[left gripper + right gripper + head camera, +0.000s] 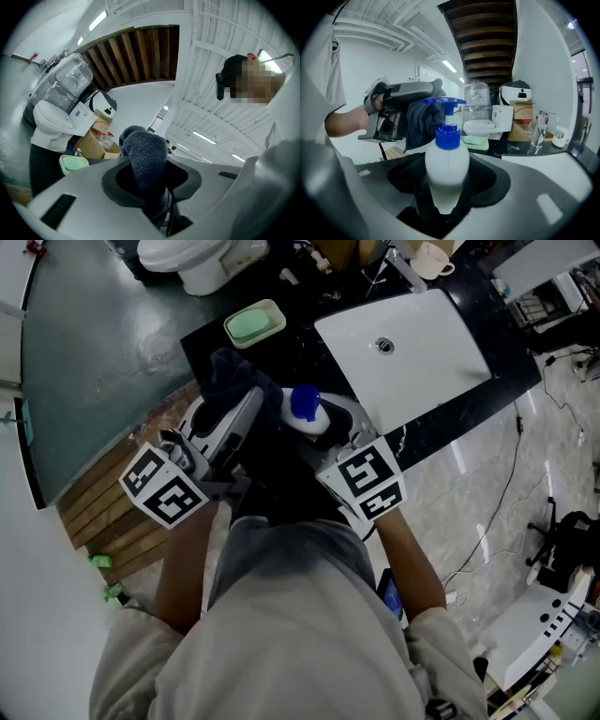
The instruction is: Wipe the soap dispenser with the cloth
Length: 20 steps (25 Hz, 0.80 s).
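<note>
The soap dispenser [307, 412] is a white bottle with a blue pump, held upright in the air in front of me. My right gripper [330, 426] is shut on its lower body; in the right gripper view the soap dispenser [446, 171] fills the space between the jaws of the right gripper [445, 199]. My left gripper [236, 416] is shut on a dark blue-grey cloth [228, 379]. In the left gripper view the cloth [146, 159] sticks up out of the left gripper [153, 190]. The cloth [422, 121] hangs just left of the pump, close to it; contact cannot be told.
Beyond the grippers a black counter [208, 341] carries a green soap dish [254, 322] and a white sink [417, 352] with a tap [401, 266] and a mug [432, 259]. A white toilet [195, 261] stands at the far end. Wooden slats [98, 517] lie at the left.
</note>
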Available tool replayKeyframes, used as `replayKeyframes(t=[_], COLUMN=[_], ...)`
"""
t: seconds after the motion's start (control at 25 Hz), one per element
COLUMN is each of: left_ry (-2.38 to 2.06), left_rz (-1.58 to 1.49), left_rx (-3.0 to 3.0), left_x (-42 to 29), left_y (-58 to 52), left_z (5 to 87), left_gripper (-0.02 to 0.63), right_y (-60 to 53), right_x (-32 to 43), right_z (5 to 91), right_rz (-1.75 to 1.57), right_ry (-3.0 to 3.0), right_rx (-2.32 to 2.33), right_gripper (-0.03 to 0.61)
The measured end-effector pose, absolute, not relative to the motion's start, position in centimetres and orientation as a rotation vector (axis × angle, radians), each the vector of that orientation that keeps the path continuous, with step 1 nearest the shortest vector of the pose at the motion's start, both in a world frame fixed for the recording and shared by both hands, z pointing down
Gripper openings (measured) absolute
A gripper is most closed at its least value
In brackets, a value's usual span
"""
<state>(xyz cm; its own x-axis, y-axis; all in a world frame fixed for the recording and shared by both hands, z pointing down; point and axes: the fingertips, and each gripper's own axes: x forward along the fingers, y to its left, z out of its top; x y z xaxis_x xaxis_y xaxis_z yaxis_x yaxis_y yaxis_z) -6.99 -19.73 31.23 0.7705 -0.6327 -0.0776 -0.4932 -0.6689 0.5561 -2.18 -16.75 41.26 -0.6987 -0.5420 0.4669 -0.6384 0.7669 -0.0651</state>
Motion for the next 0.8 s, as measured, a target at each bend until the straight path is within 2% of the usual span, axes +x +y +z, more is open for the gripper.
replayKeyframes(t=[0.8], left_ry=[-0.856], left_rz=[-0.367], left_rx=[2.470], left_x=[-7.9], left_y=[-18.9], left_z=[30.1], left_gripper=[0.100], right_y=[-14.9], right_x=[-1.5], right_z=[39.5], right_rz=[0.278], right_ry=[-2.596], right_rx=[0.851], right_gripper=[0.261])
